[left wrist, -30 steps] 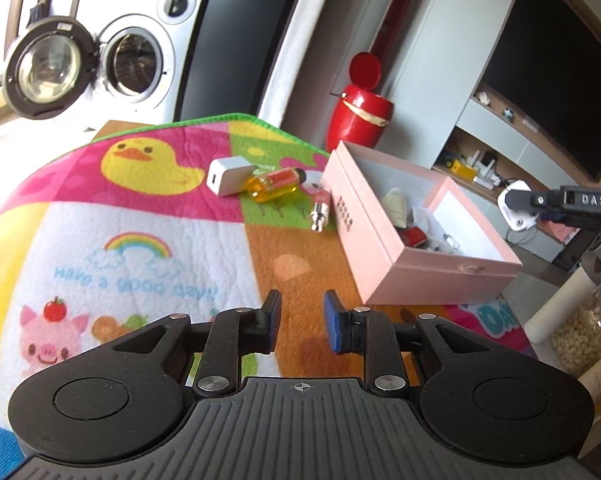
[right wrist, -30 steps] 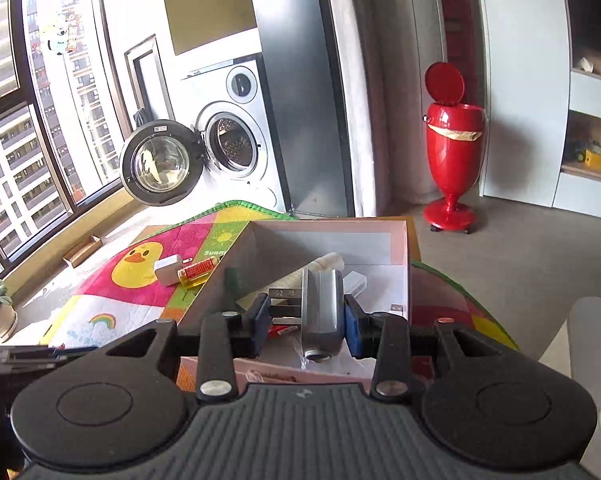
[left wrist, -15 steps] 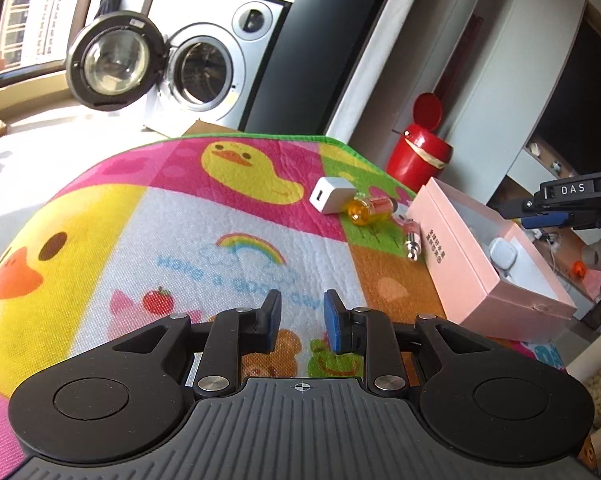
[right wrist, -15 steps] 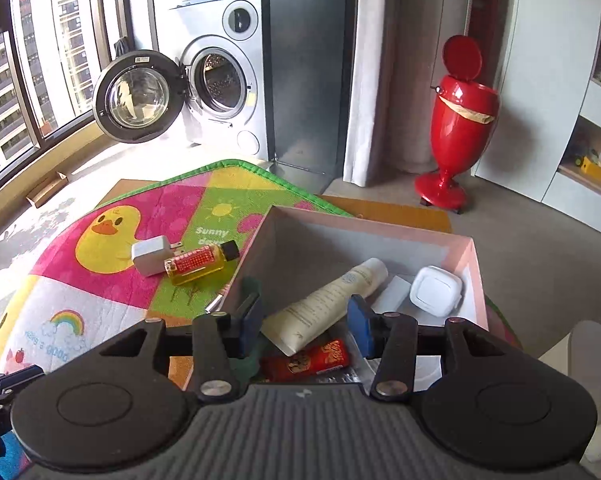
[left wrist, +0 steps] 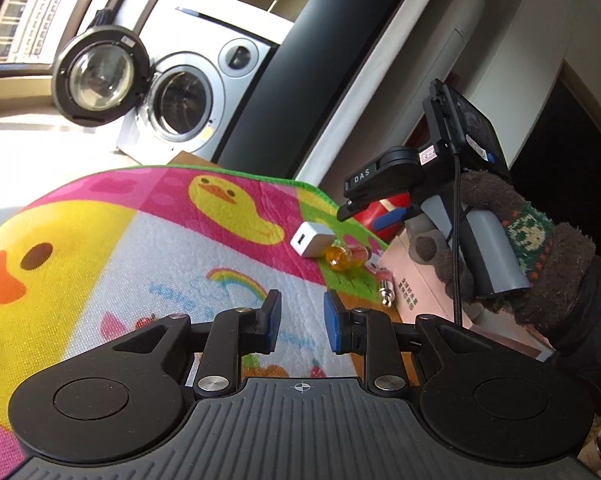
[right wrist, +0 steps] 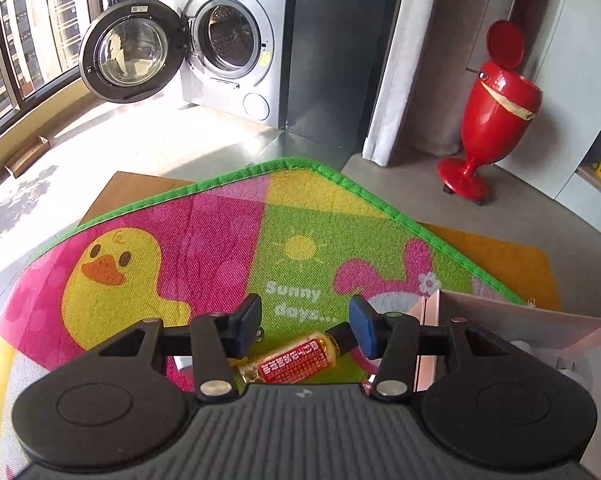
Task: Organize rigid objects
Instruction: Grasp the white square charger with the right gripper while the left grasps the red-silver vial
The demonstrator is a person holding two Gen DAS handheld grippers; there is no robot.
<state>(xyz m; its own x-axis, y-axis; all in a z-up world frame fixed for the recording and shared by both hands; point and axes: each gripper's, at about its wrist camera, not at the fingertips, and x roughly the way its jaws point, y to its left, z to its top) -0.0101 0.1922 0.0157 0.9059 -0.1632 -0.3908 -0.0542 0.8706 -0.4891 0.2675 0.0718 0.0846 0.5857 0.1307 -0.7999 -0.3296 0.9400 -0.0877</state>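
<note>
An amber bottle with a red label [right wrist: 296, 360] lies on the colourful play mat [right wrist: 220, 240], just left of the pink box [right wrist: 520, 320]. My right gripper [right wrist: 304, 326] hovers over the bottle, tilted down, open, its pads clear of the bottle. In the left wrist view the bottle [left wrist: 346, 258] lies between a white charger block [left wrist: 312, 240] and a small silver-tipped vial [left wrist: 384, 284] beside the pink box [left wrist: 416, 292]. A gloved hand [left wrist: 540, 264] holds the right gripper above them. My left gripper [left wrist: 302, 318] hangs over the mat, jaws a little apart, nothing between them.
Beyond the mat's green edge stand a washing machine [right wrist: 228, 40] with its round door swung open, a white curtain, and a red pedestal bin [right wrist: 496, 92]. Cardboard shows under the mat's far corner. Bare grey floor lies beyond the mat.
My right gripper let go of a grey object over the box, opened, and swung left and down to the amber bottle. My left gripper drifted left over the mat and rolled.
</note>
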